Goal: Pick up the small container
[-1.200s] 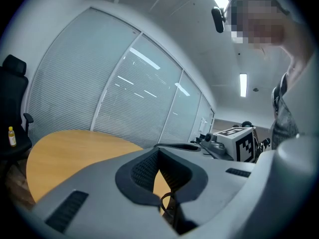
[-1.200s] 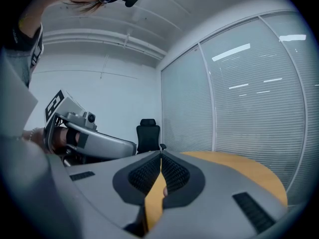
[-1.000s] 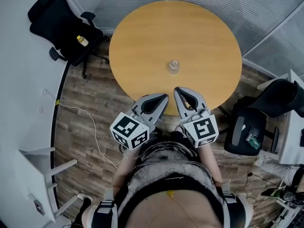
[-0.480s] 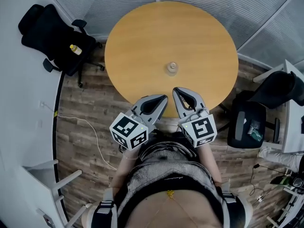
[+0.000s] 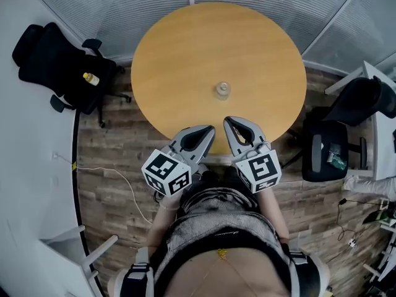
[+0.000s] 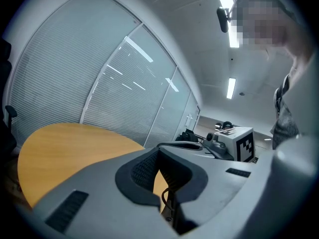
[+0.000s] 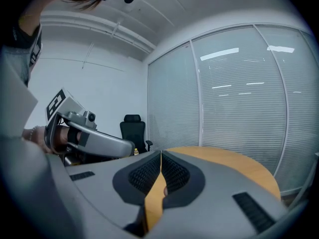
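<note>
Small container, seemingly clear jar, upright on round table, just nearside of centre. Left gripper and right gripper both clenched, empty, side by side over table's near edge, apart from container

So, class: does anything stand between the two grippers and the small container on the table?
Nothing visible does. The small container stands alone on the round table; only bare tabletop lies between it and the left gripper and right gripper.
</note>
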Tool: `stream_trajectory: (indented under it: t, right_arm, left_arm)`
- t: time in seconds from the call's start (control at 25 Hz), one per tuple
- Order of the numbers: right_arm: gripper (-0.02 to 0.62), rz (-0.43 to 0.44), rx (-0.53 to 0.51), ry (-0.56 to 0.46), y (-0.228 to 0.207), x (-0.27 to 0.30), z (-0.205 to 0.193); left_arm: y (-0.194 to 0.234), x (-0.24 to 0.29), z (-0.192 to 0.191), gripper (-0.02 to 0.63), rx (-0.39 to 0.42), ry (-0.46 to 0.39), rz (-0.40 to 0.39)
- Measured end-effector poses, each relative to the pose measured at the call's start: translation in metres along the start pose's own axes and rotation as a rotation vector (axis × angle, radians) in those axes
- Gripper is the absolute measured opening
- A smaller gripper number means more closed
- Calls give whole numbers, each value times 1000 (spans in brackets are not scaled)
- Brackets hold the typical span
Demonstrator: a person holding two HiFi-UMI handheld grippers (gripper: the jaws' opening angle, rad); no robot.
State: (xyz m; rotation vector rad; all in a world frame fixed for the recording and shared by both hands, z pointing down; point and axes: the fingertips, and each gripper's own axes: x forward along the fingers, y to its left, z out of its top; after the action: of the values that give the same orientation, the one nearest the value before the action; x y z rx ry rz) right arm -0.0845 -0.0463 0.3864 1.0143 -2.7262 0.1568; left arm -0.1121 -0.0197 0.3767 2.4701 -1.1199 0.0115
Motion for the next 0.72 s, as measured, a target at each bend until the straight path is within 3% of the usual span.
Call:
stream_trajectory:
  t: [0.32,0.72]
  right_arm:
    - [20,-37,27,8,-12,-1,-6]
    - [20,40,28,-14,-55,25,11]
  left_arm:
    - [3,15,-5,5,-11,26,-27]
    - [20,46,21,5,-10,1,61]
